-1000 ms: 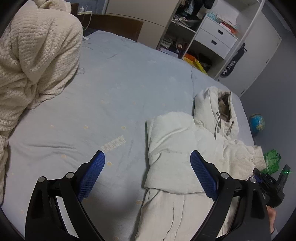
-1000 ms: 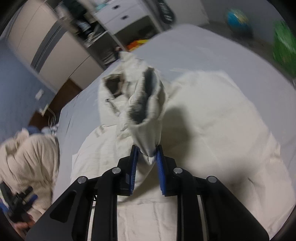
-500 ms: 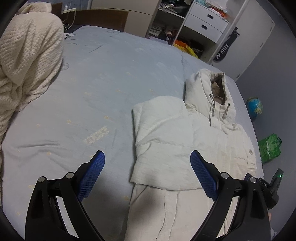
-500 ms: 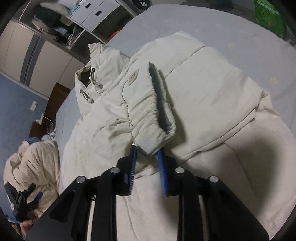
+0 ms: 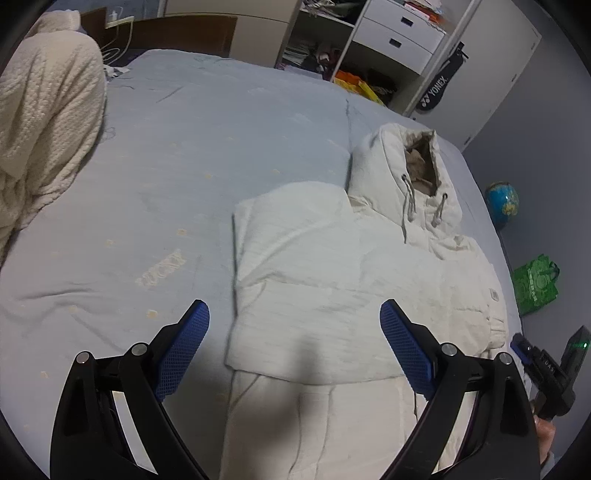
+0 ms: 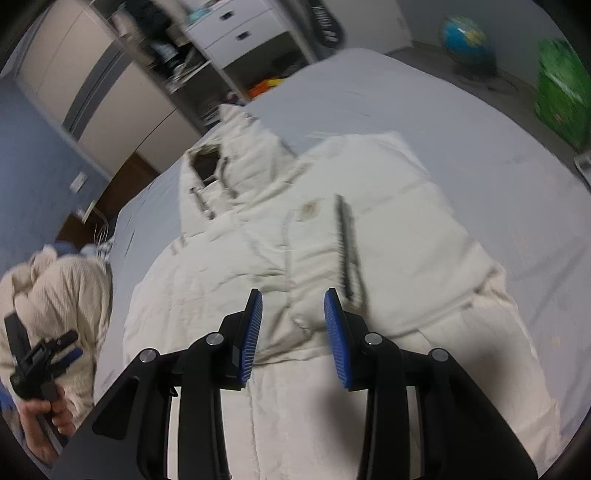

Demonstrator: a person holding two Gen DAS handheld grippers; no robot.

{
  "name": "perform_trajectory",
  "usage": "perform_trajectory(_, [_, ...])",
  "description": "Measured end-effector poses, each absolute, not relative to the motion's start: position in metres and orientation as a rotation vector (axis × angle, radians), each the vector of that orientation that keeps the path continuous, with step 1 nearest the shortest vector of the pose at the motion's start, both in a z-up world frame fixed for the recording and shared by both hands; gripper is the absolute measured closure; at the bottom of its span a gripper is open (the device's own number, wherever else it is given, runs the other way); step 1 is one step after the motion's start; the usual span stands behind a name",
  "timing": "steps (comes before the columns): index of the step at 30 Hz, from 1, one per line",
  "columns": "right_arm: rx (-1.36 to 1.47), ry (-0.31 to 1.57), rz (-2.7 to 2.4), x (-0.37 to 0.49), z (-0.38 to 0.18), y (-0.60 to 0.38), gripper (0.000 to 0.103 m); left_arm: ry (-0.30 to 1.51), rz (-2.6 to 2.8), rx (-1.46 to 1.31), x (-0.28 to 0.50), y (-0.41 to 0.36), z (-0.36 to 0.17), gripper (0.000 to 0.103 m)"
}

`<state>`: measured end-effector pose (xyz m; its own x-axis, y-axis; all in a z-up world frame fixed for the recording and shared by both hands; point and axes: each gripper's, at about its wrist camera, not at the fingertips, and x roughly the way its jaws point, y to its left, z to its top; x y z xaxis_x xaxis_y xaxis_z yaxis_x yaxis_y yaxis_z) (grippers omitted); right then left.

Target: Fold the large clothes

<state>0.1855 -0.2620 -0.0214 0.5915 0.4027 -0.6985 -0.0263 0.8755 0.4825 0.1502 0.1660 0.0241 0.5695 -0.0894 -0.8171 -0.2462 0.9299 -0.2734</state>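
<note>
A cream hooded jacket [image 5: 369, 266] lies on a pale blue bed [image 5: 184, 166], both sleeves folded across its chest. The left hand-held gripper [image 5: 294, 345] hovers released above its near half. The right hand-held gripper [image 6: 293, 330], jaws just opening, has released the sleeve cuff [image 6: 325, 258]. Far off, 2 white drawers [image 5: 391, 29] are closed above a cluttered open shelf [image 5: 314, 51].

Bed [image 5: 229, 122] under pale blue sheet with small yellowish marks. Cream hooded jacket [image 5: 332, 280] lies flat on side nearest shelving, both sleeves folded across chest, hood toward far edge. Knitted cream blanket [image 5: 44, 122] heaped on opposite side, well apart from jacket.
</note>
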Motion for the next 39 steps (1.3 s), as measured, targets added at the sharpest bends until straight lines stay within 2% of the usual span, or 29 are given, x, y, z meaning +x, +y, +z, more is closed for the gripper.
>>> perform_trajectory(4, [0.377,0.939,0.296,0.201,-0.022,-0.245,0.071,0.987,0.078,-0.361,0.158,0.154,0.018,0.013])
perform_trajectory(11, [0.329,1.041,0.255,0.223,-0.059,-0.242,0.071,1.012,0.057,-0.351,0.169,0.141,0.009,0.013])
perform_trajectory(15, [0.317,1.03,0.304,0.225,-0.051,-0.242,0.071,1.024,0.046,-0.364,0.178,0.136,0.004,0.013])
perform_trajectory(16, [0.322,1.019,0.324,0.228,-0.045,-0.242,0.068,1.025,0.043,-0.369,0.181,0.134,0.003,0.013])
perform_trajectory(18, [0.307,0.981,0.358,0.24,-0.027,-0.241,0.04,1.028,0.037,-0.378,0.185,0.132,0.001,0.013])
perform_trajectory(19, [0.296,0.965,0.37,0.248,-0.018,-0.24,0.036,1.03,0.035,-0.386,0.188,0.131,-0.001,0.013])
perform_trajectory(26, [0.316,0.957,0.409,0.341,0.007,-0.239,0.034,1.039,0.054,-0.408,0.203,0.135,-0.009,0.013])
perform_trajectory(31, [0.377,1.0,0.42,0.404,-0.003,-0.233,0.033,1.035,0.105,-0.442,0.212,0.152,-0.013,0.013])
perform_trajectory(33, [0.409,1.03,0.441,0.432,-0.011,-0.226,0.026,1.037,0.117,-0.461,0.214,0.159,-0.016,0.013])
perform_trajectory(39, [0.506,1.071,0.452,0.497,-0.037,-0.215,0.024,1.044,0.123,-0.493,0.217,0.168,-0.022,0.013])
